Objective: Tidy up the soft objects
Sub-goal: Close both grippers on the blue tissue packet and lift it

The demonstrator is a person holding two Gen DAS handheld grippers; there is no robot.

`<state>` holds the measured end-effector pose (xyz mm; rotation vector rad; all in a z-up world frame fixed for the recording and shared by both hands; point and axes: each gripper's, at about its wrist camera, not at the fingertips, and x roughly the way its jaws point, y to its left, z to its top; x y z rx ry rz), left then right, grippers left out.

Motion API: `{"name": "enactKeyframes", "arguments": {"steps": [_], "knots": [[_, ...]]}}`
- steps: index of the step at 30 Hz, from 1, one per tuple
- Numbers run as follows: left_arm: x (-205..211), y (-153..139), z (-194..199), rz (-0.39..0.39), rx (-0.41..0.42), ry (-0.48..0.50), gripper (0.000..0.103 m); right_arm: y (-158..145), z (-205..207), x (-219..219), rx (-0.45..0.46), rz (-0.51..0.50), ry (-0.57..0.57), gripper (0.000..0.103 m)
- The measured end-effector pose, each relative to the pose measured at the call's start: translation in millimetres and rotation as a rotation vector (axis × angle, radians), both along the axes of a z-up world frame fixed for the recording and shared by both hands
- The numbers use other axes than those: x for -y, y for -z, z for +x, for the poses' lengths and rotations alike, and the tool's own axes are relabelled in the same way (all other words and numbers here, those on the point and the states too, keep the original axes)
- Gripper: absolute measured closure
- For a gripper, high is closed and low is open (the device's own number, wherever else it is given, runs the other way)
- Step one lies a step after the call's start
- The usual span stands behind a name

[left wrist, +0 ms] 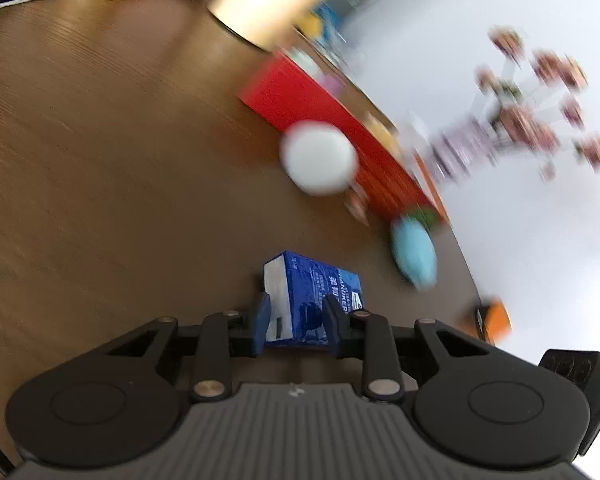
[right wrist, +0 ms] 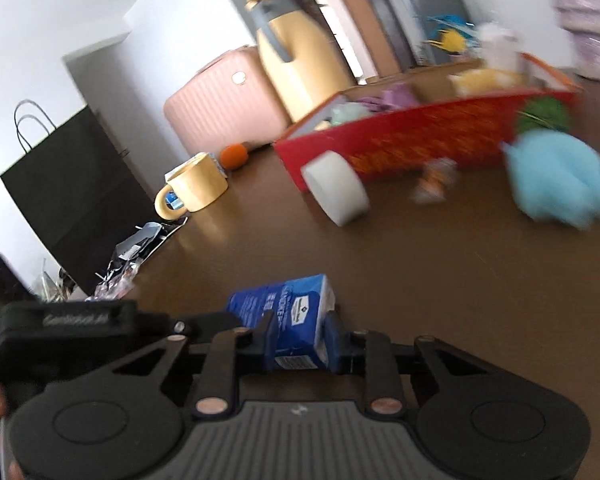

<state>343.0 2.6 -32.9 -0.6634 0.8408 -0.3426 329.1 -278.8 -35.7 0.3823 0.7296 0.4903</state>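
Observation:
In the left wrist view my left gripper (left wrist: 296, 320) is shut on a blue tissue pack (left wrist: 316, 292), whose white end faces left, low over the brown table (left wrist: 100, 160). My right gripper (right wrist: 300, 340) likewise grips a blue tissue pack (right wrist: 288, 308) between its pads. Whether both views show one pack I cannot tell. The other gripper's black body (right wrist: 68, 320) sits close on the left in the right wrist view. Beyond stand a red box (right wrist: 420, 144) holding several plush items, a light blue fluffy toy (right wrist: 560, 184) and a green fuzzy one (right wrist: 544, 114).
A white roll (right wrist: 336, 188) lies in front of the red box. A yellow mug (right wrist: 196, 188), an orange ball (right wrist: 234, 156), a yellow jug (right wrist: 300, 60), a pink suitcase (right wrist: 220, 108) and a black paper bag (right wrist: 72, 184) are at the back left. The table edge (left wrist: 472, 280) runs at right.

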Motion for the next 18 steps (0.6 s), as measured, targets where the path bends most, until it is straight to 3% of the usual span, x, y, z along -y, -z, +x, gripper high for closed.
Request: {"name": "enactKeyframes", "arguments": {"steps": [4, 6, 10, 14, 18], "knots": [[28.2, -7.7, -24.2, 0.048, 0.005, 0.157, 0.075, -4.3, -56.3, 21.1, -0.002, -0.026, 0.067, 0.079], [45.5, -13.6, -39.9, 0.111, 0.023, 0.219, 0.074, -4.6, -77.7, 29.1, -0.025, 0.002, 0.117, 0.077], [59.3, -18.4, -59.8, 0.138, 0.02, 0.286, 0.073, -8.9, -97.4, 30.2, -0.001, -0.008, 0.146, 0.076], [56.2, -20.2, -66.7, 0.155, 0.027, 0.223, 0.071, -10.5, -95.5, 35.7, 0.019, 0.008, 0.168, 0.07], [52.6, -26.0, -67.9, 0.175, 0.057, 0.175, 0.071, -8.8, -87.8, 32.1, 0.025, -0.009, 0.165, 0.07]]}}
